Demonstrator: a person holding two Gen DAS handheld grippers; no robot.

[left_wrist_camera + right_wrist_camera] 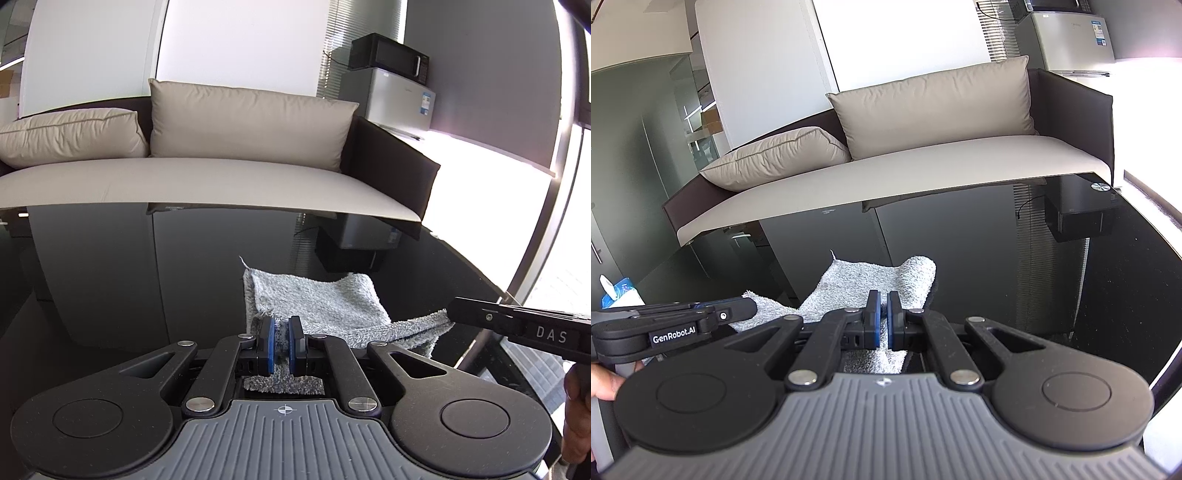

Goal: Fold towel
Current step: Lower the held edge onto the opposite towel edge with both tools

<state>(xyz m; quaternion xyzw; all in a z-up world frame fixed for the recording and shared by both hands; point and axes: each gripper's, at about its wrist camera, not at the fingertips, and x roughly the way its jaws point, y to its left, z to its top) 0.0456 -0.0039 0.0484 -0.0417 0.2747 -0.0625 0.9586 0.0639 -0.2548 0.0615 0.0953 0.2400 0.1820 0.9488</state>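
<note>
Towel point(325, 306): grey, sagging over black table point(129, 266), 12 o'clock.
Left gripper point(282, 341): nearly closed, pinching towel corner.
Right gripper point(885, 319): nearly closed, pinching towel edge.

The right gripper point(452, 317), seen from the left wrist camera, carries the white letters "DAS" on its black side. The left gripper point(750, 306), seen from the right wrist camera, bears "GenRobot.AI" in white on its black arm. The sticker on the fridge point(1071, 40) is too small to read.
</note>
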